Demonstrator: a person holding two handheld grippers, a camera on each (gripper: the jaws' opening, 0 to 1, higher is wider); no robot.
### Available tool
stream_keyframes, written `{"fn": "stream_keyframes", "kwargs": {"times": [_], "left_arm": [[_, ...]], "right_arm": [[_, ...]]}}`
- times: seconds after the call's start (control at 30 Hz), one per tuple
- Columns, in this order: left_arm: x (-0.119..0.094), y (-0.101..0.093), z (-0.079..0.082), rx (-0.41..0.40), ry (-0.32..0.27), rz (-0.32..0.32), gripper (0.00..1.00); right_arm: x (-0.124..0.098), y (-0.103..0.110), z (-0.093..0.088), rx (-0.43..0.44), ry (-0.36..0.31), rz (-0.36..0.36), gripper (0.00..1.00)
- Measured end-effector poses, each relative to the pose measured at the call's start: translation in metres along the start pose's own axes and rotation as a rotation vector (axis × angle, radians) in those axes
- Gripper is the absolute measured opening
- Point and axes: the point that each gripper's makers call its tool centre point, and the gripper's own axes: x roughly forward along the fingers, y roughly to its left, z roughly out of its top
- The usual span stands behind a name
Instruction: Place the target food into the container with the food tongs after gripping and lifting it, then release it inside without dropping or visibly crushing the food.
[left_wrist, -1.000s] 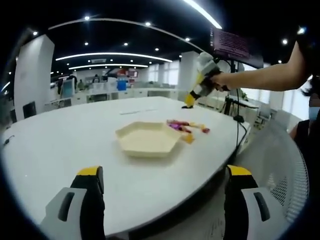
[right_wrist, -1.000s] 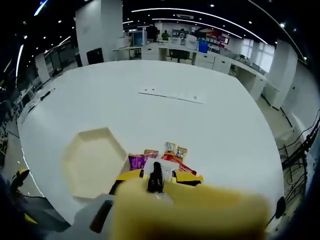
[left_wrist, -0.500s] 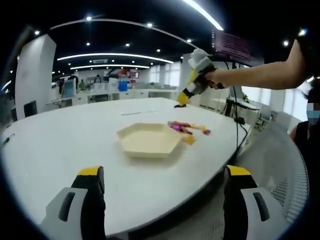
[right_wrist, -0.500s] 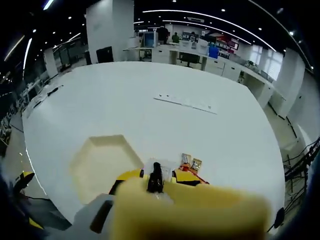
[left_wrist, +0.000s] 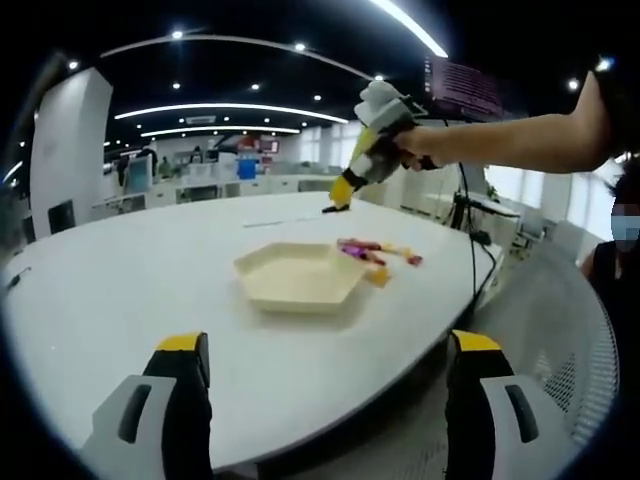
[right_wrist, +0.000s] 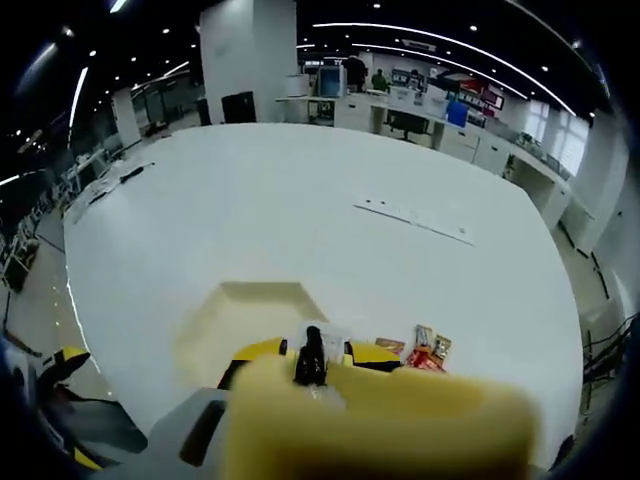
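A cream hexagonal tray (left_wrist: 300, 275) lies on the round white table (left_wrist: 120, 270). Just right of it sit several bright snack packets (left_wrist: 375, 255). My left gripper (left_wrist: 325, 400) stands open low at the table's near edge, well short of the tray. A person's arm (left_wrist: 500, 140) holds my right gripper (left_wrist: 337, 195) high above the table, beyond the tray. In the right gripper view its jaws (right_wrist: 312, 360) look shut with nothing held; below them lie the tray (right_wrist: 250, 315) and packets (right_wrist: 430, 350). A blurred yellow mass hides the bottom of that view.
A thin paper strip (right_wrist: 415, 218) lies farther back on the table (right_wrist: 300, 180). A mesh chair (left_wrist: 570, 330) stands at the right of the table's edge. Desks and pillars of an open office stand behind.
My right gripper has moved left and a little higher, from over the packets to beyond the tray. The left gripper has stayed still and open.
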Motion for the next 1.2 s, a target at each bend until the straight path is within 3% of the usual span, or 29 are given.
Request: {"fn": "stream_keyframes", "kwargs": {"times": [0.37,0.43,0.5,0.7,0.93,1.2], "left_arm": [[0.001,-0.001,-0.001,-0.006,0.006,-0.004,0.93],[0.001,-0.001,-0.002,-0.006,0.015,-0.006,0.92],[0.001,-0.002,-0.002,-0.006,0.018,-0.012,0.91],[0.001,-0.002,-0.002,-0.009,0.015,-0.006,0.91],[0.000,-0.002,-0.003,-0.007,0.020,-0.003,0.91],[0.001,-0.002,-0.003,-0.009,0.021,-0.004,0.90]], "right_arm": [[0.010,0.028,0.013,-0.036,-0.018,0.052,0.23],[0.010,0.032,0.013,-0.007,-0.008,0.083,0.26],[0.010,0.029,0.017,-0.028,-0.034,0.065,0.26],[0.008,0.023,0.011,-0.023,-0.016,0.064,0.27],[-0.002,0.000,-0.005,-0.011,-0.001,0.036,0.27],[-0.008,-0.024,-0.036,0.038,0.027,0.012,0.28]]}}
